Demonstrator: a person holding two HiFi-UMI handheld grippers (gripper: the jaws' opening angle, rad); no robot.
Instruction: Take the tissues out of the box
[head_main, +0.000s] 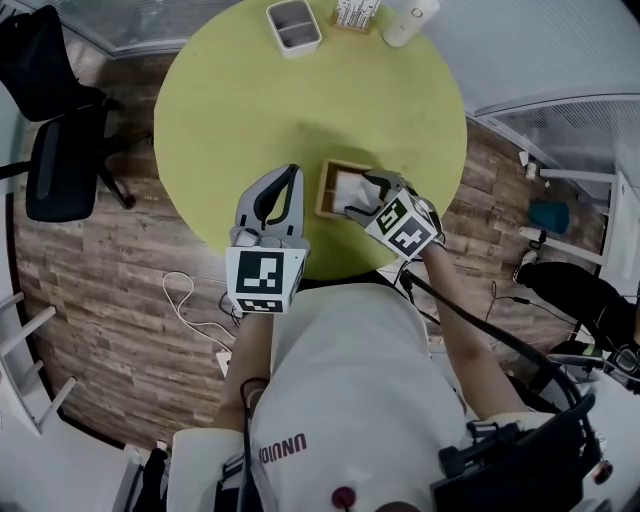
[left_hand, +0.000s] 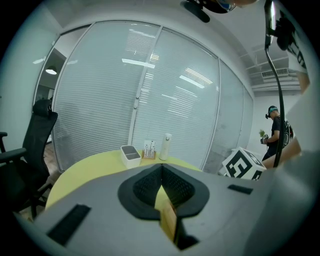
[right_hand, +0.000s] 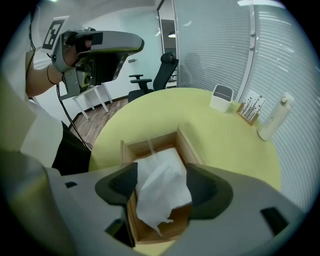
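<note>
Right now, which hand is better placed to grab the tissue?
Right. The right tool hangs open over the box, with the tissue between its jaws. The left tool is shut and off to the box's side.

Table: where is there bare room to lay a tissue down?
Bare: the middle of the table, between the box and the far row, and the table's left side. Crowded: the far edge with tray, rack and bottle, and the near edge under the left hand-held gripper and right hand-held gripper.
</note>
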